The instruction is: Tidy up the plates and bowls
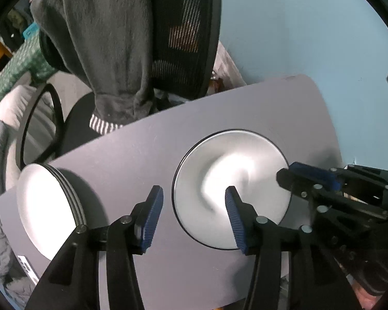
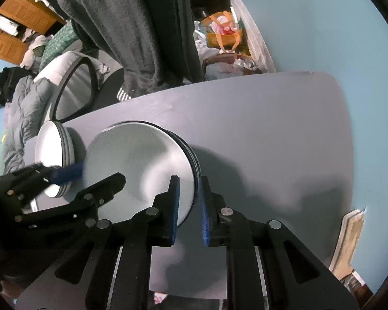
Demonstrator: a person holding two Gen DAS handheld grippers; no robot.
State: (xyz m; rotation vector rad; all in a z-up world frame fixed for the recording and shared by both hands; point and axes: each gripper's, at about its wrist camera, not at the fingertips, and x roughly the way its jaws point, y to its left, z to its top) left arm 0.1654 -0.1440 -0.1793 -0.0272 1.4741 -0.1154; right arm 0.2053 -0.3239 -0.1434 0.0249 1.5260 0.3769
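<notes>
White, dark-rimmed plates (image 2: 139, 165) sit stacked on the grey table (image 2: 258, 118), right gripper (image 2: 188, 206) pinching the near rim, left gripper (image 1: 194, 217) hovering with jaws apart.

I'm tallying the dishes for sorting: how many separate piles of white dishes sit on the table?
2. One stack of bowls stands near the table's left edge; a stack of plates sits mid-table, its right rim between the right gripper's fingers. How many dishes each pile holds is unclear.
</notes>
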